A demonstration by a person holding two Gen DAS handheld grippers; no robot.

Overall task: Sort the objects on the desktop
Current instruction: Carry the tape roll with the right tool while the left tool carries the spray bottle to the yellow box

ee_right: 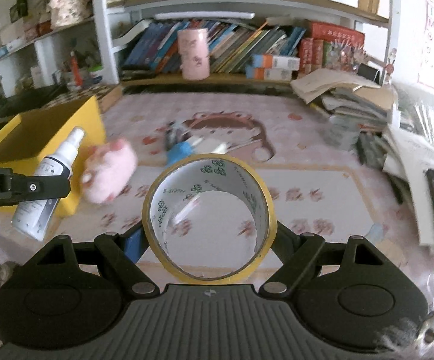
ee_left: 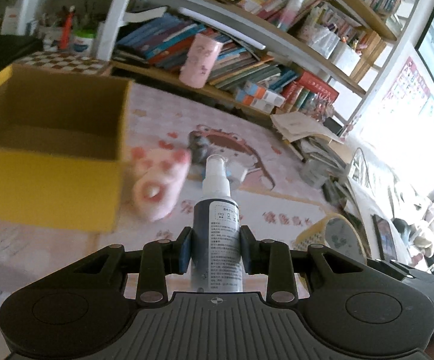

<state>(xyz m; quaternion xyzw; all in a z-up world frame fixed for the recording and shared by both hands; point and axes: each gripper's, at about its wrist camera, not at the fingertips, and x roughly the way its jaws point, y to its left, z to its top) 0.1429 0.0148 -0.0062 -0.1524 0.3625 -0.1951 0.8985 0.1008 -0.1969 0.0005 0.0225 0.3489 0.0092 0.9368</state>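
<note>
Bookshelves crowd the back of a tabletop under a pink cartoon mat. Nearest, the left tongs clamp a spray bottle by its dark body, just right of the yellow box; the right tongs hold a tape roll across its rim, farther right of the box. A pink plush toy lies against the box's right side. Beyond it, small blue and white items lie blurred. Likely risks: the tape roll pivots out of its rim grip, or the bottle clips the box wall.
</note>
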